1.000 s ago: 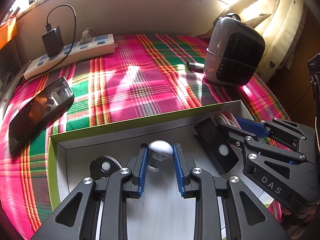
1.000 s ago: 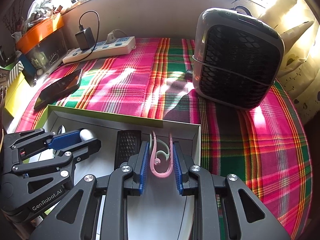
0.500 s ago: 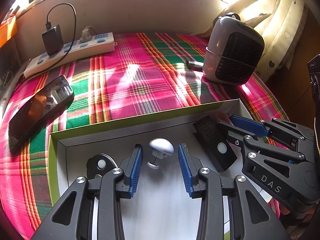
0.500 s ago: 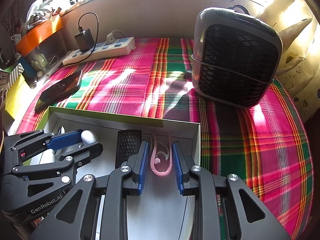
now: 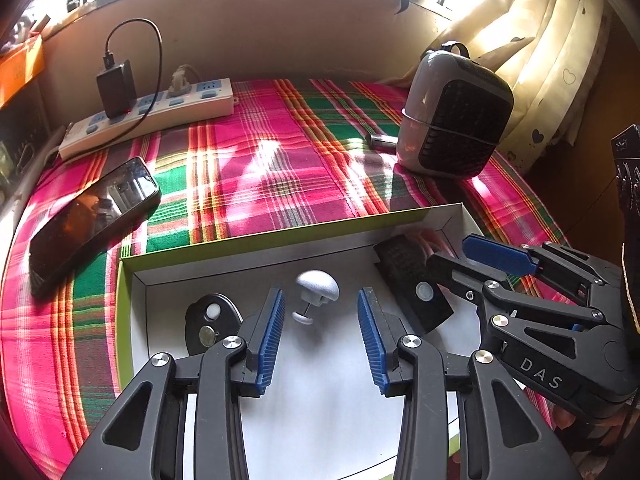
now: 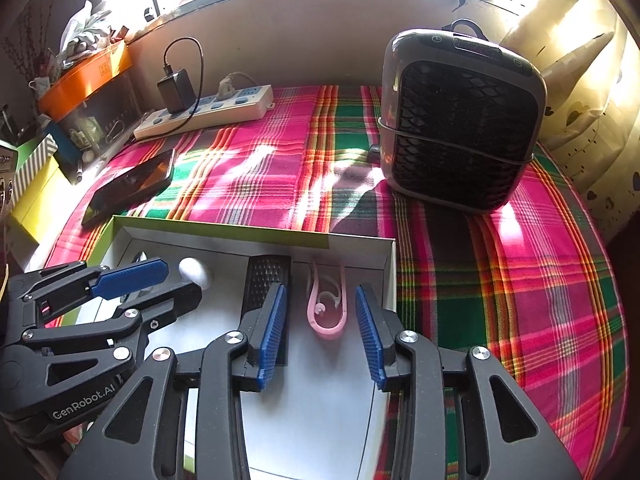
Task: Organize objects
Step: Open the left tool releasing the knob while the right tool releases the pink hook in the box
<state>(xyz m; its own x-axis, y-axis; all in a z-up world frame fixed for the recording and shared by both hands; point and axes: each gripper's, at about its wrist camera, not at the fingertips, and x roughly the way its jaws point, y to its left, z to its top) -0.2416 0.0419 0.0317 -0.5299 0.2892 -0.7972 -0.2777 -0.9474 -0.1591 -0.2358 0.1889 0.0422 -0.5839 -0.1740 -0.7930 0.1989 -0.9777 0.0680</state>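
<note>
box [image 5: 256,240] near edge of tabletop | 4 bits inside: knob [image 5: 316,286], pink hook [image 6: 326,308], black remote [image 5: 412,284], oval fob [image 5: 212,320] | left hand-held gripper [image 5: 320,332] wide, empty | right hand-held gripper [image 6: 322,326] wide, empty | phone [image 5: 92,216] far-left, not boxed, looks mostly done

Inside the white tray [image 5: 224,268] lie four things: a grey mushroom-shaped knob [image 5: 316,289] on its side, a black oval piece [image 5: 212,320] left of it, a black flat remote [image 5: 412,282], and a pink clip [image 6: 326,304] at the right wall.
</note>
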